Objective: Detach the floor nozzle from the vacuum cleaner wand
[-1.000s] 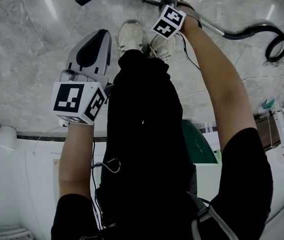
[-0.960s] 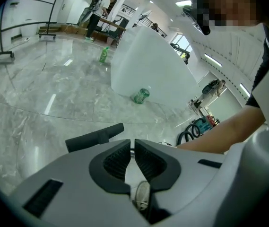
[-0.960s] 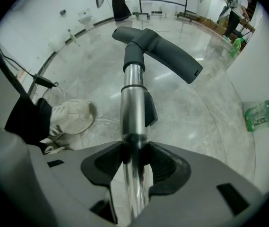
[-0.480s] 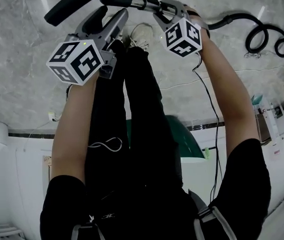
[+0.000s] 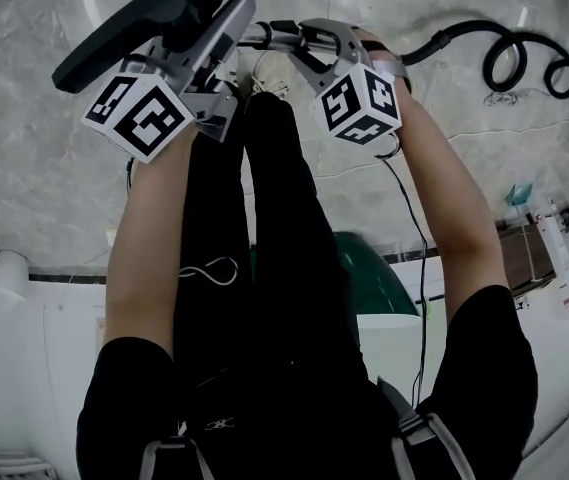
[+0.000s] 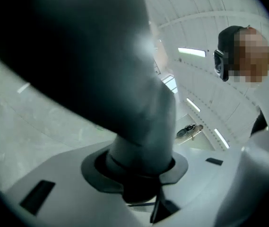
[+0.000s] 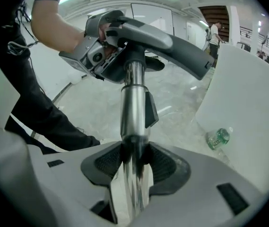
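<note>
While the right gripper (image 7: 134,162) clamps its pads on the chrome wand (image 7: 134,103), the left gripper (image 6: 139,171) is closing its jaws round the neck of the floor nozzle (image 5: 154,18), which sits on the wand's end, clear of the floor (image 5: 44,168).

Both bare forearms (image 5: 149,238) stretch forward. The left gripper (image 6: 141,174) is closing its jaws on a grey plastic nozzle neck (image 6: 146,126). The right gripper (image 7: 135,162) clamps a shiny metal tube (image 7: 134,98).

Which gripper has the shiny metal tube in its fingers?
The right gripper: its fingers pinch the chrome wand. The left gripper is closing its fingers round the dark floor nozzle.
</note>
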### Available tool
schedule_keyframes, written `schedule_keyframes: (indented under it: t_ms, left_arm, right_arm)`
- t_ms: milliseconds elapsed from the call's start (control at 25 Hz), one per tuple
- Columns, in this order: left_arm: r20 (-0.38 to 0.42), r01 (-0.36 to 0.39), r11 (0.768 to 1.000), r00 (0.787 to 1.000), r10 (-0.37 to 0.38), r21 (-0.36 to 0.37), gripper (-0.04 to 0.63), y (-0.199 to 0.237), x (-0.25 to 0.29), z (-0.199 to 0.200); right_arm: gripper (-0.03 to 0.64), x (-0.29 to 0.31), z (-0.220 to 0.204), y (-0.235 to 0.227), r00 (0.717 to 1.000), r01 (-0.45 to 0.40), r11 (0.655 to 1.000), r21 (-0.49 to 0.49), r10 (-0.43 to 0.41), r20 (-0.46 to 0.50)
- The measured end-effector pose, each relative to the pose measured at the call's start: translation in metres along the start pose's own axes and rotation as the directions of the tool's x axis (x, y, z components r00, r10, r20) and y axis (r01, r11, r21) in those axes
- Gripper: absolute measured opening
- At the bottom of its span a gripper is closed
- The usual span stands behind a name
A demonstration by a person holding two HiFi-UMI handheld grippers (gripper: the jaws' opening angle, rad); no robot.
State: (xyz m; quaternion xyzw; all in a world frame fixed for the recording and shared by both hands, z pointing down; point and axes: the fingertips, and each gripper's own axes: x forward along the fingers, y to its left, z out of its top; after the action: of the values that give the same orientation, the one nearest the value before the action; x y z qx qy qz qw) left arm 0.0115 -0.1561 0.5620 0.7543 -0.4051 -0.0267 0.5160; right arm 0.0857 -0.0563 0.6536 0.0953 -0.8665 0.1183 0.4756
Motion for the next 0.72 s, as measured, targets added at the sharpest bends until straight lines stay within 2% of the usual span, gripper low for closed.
schedule_keyframes:
  t_ms: [40, 80, 240, 400, 480, 600, 640, 720]
  left_arm:
    - [-0.012, 0.026, 0.999, 1.000, -0.025, 0.031, 0.143, -0.007, 0.000, -0.001]
    - [-0.030, 0.046, 0.996, 0.999, -0.044, 0.074, 0.130, -0.015, -0.001, -0.002]
    - [-0.071, 0.084, 0.974, 0.995, -0.070, 0.212, 0.130, -0.042, 0.000, -0.011]
    - [-0.106, 0.155, 0.931, 0.986, -0.126, 0.331, 0.130, -0.081, 0.004, -0.020]
    - [-0.139, 0.204, 0.913, 0.977, -0.164, 0.354, 0.130, -0.103, 0.003, -0.023]
    - [-0.159, 0.225, 0.905, 0.971, -0.178, 0.362, 0.132, -0.108, -0.009, -0.019]
    - [-0.153, 0.210, 0.910, 0.974, -0.164, 0.359, 0.131, -0.105, -0.012, -0.017]
    - [-0.139, 0.148, 0.934, 0.984, -0.108, 0.325, 0.130, -0.092, -0.015, -0.014]
  right_arm:
    - [0.186, -0.003, -0.001, 0.001, 1.000, 0.001, 1.000, 0.009, -0.001, -0.002]
    - [0.186, -0.005, -0.002, 0.002, 1.000, 0.004, 1.000, 0.016, -0.004, -0.006]
    - [0.187, -0.009, -0.007, 0.007, 0.999, -0.031, 0.999, 0.021, 0.031, -0.008]
    - [0.187, -0.005, -0.005, 0.013, 0.992, -0.120, 0.993, -0.011, 0.120, 0.046]
    - [0.187, -0.005, 0.005, 0.021, 0.988, -0.124, 0.992, -0.008, 0.124, 0.097]
    - [0.187, -0.007, 0.022, 0.025, 0.984, -0.071, 0.997, 0.015, 0.068, 0.164]
    - [0.180, -0.005, 0.025, 0.023, 0.985, -0.039, 0.999, 0.009, 0.037, 0.169]
    - [0.099, 0.001, 0.028, 0.022, 0.986, 0.021, 1.000, -0.008, -0.020, 0.163]
